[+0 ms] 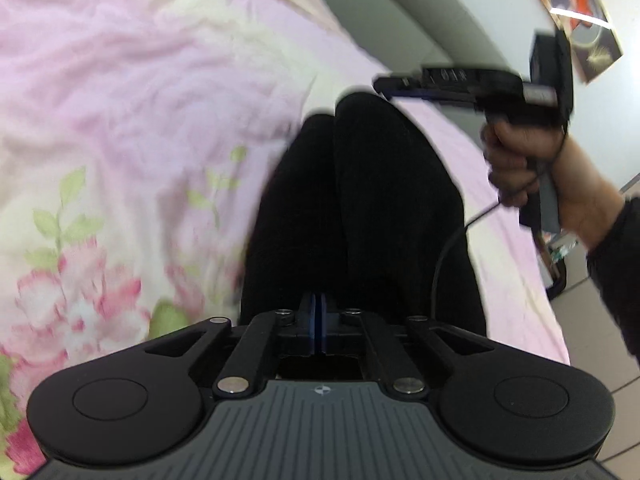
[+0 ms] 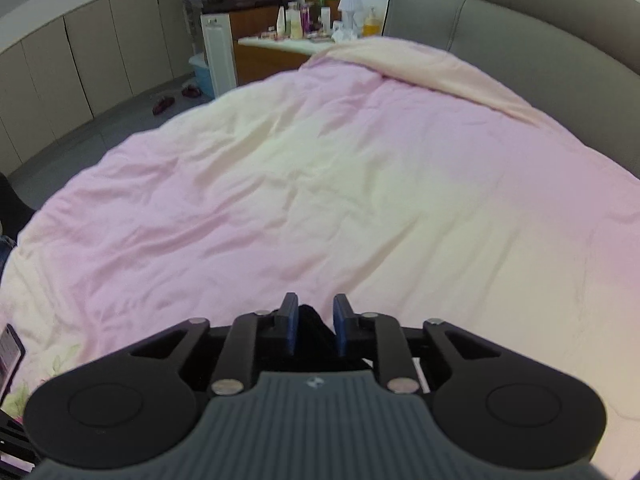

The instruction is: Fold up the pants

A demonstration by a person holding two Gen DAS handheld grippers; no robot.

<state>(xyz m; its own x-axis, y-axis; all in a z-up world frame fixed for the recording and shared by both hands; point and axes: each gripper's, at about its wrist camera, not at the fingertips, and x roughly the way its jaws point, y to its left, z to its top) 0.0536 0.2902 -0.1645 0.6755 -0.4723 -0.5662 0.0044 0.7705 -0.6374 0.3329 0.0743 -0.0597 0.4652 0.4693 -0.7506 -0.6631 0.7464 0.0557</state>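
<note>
Stretching ahead of the pressed-together left claw, black pants reach into the spread right claw.

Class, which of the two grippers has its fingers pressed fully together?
The left gripper: its blue fingers meet over the black pants. The right gripper shows a gap with dark fabric between.

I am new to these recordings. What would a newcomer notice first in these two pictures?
The black pants stand out, stretched along the pink bed cover, with the left gripper shut on their near end. At the right, a hand holds the right gripper, with dark cloth between its parted fingers.
</note>
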